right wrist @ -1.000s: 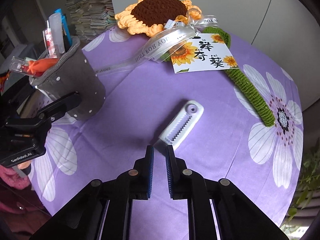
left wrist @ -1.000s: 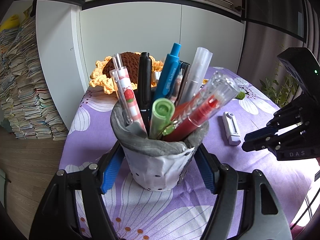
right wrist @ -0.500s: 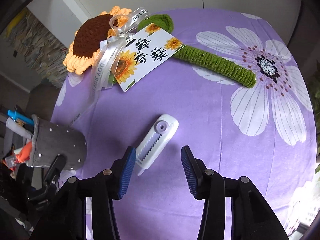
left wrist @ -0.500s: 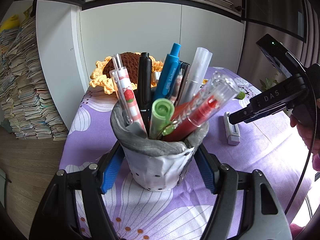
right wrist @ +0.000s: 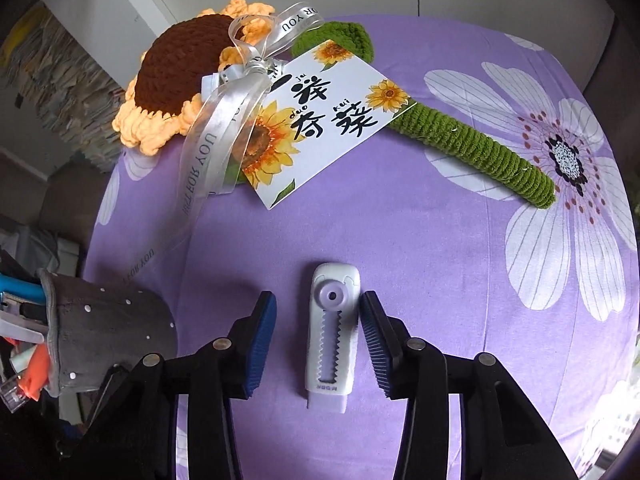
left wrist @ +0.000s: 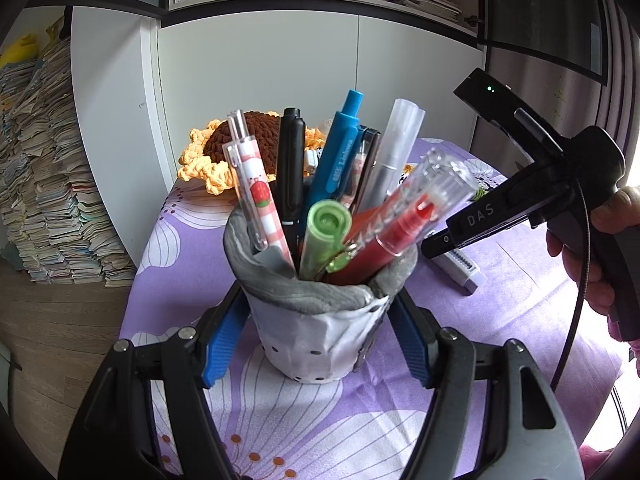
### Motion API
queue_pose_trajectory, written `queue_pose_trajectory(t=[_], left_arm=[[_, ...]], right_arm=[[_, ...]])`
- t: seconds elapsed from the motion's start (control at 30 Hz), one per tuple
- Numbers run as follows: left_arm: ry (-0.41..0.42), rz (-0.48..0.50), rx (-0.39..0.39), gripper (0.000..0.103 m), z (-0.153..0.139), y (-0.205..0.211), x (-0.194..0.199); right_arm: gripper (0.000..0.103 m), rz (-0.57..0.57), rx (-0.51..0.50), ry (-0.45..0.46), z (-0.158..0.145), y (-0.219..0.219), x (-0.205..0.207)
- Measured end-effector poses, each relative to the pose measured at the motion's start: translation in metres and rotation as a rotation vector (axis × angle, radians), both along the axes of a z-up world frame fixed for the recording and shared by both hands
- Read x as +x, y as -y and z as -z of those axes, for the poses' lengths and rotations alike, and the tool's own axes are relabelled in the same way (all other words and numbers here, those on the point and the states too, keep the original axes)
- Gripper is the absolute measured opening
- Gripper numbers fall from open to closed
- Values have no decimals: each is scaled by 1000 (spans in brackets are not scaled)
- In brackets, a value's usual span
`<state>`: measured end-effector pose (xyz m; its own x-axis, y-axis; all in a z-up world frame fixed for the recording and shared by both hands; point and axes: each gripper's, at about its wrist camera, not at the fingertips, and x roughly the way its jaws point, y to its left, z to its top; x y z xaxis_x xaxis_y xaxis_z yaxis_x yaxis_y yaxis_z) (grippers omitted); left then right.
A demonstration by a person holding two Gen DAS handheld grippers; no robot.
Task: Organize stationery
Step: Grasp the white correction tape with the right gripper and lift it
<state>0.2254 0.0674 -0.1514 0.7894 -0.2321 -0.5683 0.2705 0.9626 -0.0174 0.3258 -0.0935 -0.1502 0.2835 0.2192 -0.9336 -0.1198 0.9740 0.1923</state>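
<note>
Now left gripper (left wrist: 316,344) is clamping the grey pen holder (left wrist: 316,320) stuffed with pens (left wrist: 340,160); right gripper (right wrist: 318,340), jaws closing but apart, is straddling the white eraser (right wrist: 330,340), sunflower (right wrist: 180,76) at 11 o'clock.

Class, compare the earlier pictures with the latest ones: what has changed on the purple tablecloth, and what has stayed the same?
The right tool swung in over the white slide eraser, rolled to line up with it, opened from shut, and has just been closing; the eraser lies between its pads, one side still clear. The left tool stays clamped on the grey pen holder. Eraser and crochet sunflower have not moved.
</note>
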Motion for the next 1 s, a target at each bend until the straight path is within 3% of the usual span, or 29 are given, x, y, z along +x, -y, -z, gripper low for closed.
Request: queue_pose_trajectory(t=[0.23,0.43,0.47,0.53,0.8,0.9,1.0], left_arm=[[73,79,0,68,-6,7,-15],[14,69,19,70,-1,9,-3],[22,60,19,71,-1,8,-4],[35,43,25,84,-2,8,-6],[106,31,15,82,-7,5,-15],[110,64,-3,67,-8,6,-16],[120,63,13,67,-7,9,-17]], right_arm=[[28,-27,1,31,-4,3,-10],[28,-50,4,71,-14,7,-21],[28,-50,6,74,-15,9,-22],[28,-48,12,78,-16,11,-24],[28,-40,27,91,-17,15,-29],[28,-48,24,87,-17,16,-31],[28,-51,14,79,-14,17,-31]])
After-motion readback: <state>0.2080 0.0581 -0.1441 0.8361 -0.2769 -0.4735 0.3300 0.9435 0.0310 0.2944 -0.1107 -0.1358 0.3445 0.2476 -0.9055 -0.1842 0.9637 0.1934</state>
